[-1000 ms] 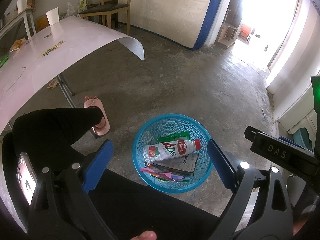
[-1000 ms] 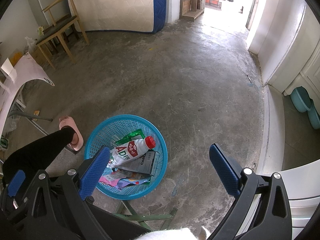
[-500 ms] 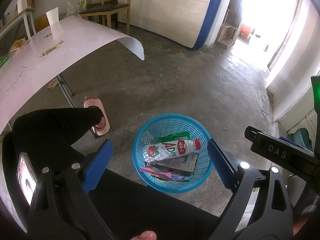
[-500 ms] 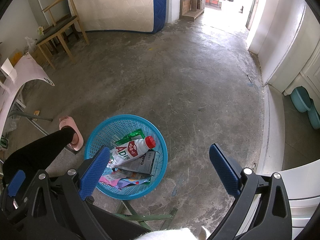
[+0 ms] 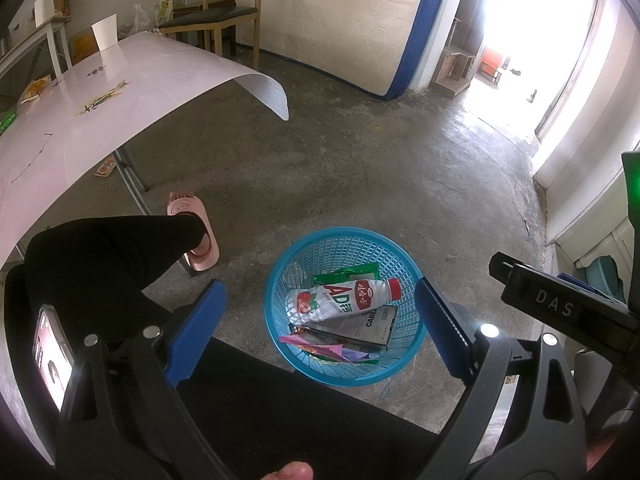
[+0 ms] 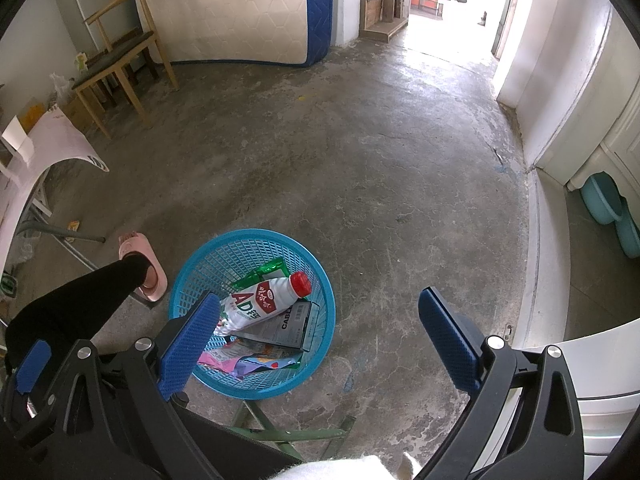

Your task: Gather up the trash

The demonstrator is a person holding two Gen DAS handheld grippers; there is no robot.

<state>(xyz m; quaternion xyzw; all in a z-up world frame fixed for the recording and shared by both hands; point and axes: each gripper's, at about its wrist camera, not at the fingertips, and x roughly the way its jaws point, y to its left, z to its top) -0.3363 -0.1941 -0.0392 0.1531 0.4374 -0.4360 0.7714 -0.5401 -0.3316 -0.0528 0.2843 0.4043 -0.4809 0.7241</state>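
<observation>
bare concrete floor (image 6: 360, 168) fills most of both views, with a mattress (image 6: 240, 12) leaning on the far wall at the top and a bright doorway at upper right. blue plastic mesh basket (image 5: 340, 240) stands on the floor at lower centre of the left wrist view and lower left of centre in the right wrist view. inside it: a white drink bottle (image 5: 340, 300) with a red cap lying on its side, resting on a dark flat box (image 5: 372, 326); a green wrapper (image 5: 348, 272) behind the bottle; pink and purple wrappers (image 5: 320, 346) at the near side. left hand-held gripper (image 5: 320, 332): blue pads wide apart, nothing between them, held above the basket. right hand-held gripper (image 6: 320, 340): pads wide apart, empty, its left pad overlapping the basket's near rim in the picture. person's black-clad leg (image 5: 112, 256) with a pink slipper (image 5: 196, 220) at left, beside the basket. white tabletop (image 5: 80, 120) at upper left carries a paper cup (image 5: 105, 36) and small scraps. wooden chair (image 6: 116, 76) stands at upper left of the right wrist view.
</observation>
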